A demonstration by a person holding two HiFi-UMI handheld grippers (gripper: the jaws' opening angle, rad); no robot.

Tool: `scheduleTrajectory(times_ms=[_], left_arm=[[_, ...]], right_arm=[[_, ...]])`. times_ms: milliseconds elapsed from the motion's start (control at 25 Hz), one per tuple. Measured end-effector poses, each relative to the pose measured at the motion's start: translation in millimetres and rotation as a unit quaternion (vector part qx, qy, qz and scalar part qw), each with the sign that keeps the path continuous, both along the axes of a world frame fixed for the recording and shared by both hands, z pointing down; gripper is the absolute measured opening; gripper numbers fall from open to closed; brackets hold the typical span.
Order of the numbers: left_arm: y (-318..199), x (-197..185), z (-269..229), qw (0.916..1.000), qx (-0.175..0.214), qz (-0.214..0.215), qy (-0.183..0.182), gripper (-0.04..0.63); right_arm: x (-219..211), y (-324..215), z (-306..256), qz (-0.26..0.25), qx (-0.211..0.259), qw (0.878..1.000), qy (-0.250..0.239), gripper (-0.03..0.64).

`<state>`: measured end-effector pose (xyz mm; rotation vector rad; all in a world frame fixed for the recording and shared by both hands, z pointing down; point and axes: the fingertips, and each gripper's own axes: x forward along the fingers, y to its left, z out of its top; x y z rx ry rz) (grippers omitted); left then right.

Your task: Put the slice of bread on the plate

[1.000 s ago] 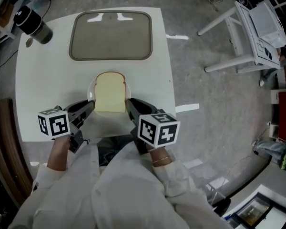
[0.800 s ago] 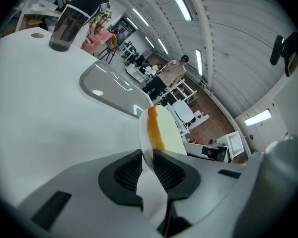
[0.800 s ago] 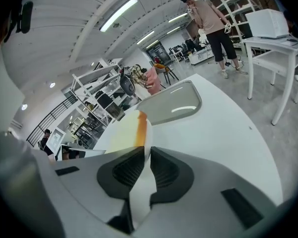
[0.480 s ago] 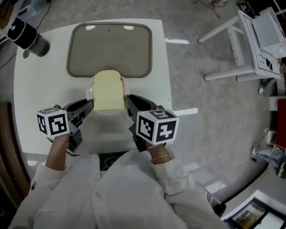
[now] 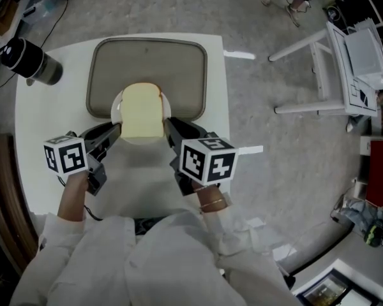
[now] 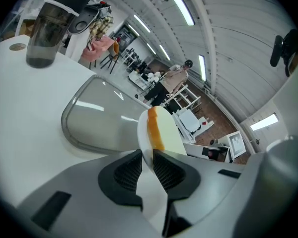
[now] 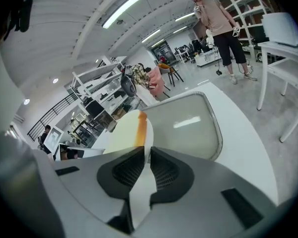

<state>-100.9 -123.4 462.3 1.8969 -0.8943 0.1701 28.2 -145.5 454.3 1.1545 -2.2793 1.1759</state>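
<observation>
Bread slice (image 5: 142, 111) | flat, crown pointing away | left tool (image 5: 117, 128), right tool (image 5: 168, 123) clamped on plate (image 5: 116, 106)

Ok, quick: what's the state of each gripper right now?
Left gripper: shut on the plate, left rim.
Right gripper: shut on the plate, right rim; bread rides on it.

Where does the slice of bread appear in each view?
Head view: slice of bread centre-left, on the plate.
Left gripper view: slice of bread centre, above the jaws.
Right gripper view: slice of bread centre-left, above the jaws.
Shared landmark: the grey tray behind it.
</observation>
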Motion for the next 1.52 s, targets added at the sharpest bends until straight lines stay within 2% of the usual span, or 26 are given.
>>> scheduleTrajectory(times_ms=[80,280,480,640,720,800,920,1000,1280,1520], left_arm=[[-10,-2,-3,1.0000,0.006,-0.006,0.000,0.066],[-75,-17,15,0.9997,0.015,-0.020,0.000,0.066],[-47,-29,-9,0.9990,0.017,-0.042,0.001,0.066],[-119,-39,24,0.9994,0.009,-0.035,0.000,0.066],[-135,-33,34,0.9995,0.009,-0.032,-0.002,0.066],[-105,-23,22,0.9992,0.013,-0.035,-0.012,0.066],[-23,-6,-17,0.9983,0.021,-0.043,-0.033,0.066],[2,-3,-30,0.9974,0.028,-0.045,-0.048,0.066],[-7,0,-20,0.9894,0.053,-0.005,-0.135,0.069],[-8,-2,-12,0.9864,0.058,0.002,-0.154,0.069]], right_arm=[[-1,-10,-2,0.005,0.002,1.000,-0.004,0.048],[-15,-69,22,0.009,-0.004,1.000,-0.010,0.048],[-26,-39,4,0.009,-0.014,1.000,-0.021,0.048],[-35,-108,37,0.021,-0.024,0.999,-0.017,0.048],[-29,-124,47,0.024,-0.025,0.999,-0.016,0.048],[-20,-96,36,0.019,-0.023,0.999,-0.015,0.048],[-4,-17,1,0.007,-0.020,1.000,-0.014,0.046],[0,8,-8,0.005,-0.020,1.000,-0.012,0.046],[-4,3,-1,-0.011,-0.004,1.000,0.016,0.021],[-6,4,4,-0.014,-0.004,1.000,0.008,0.021]])
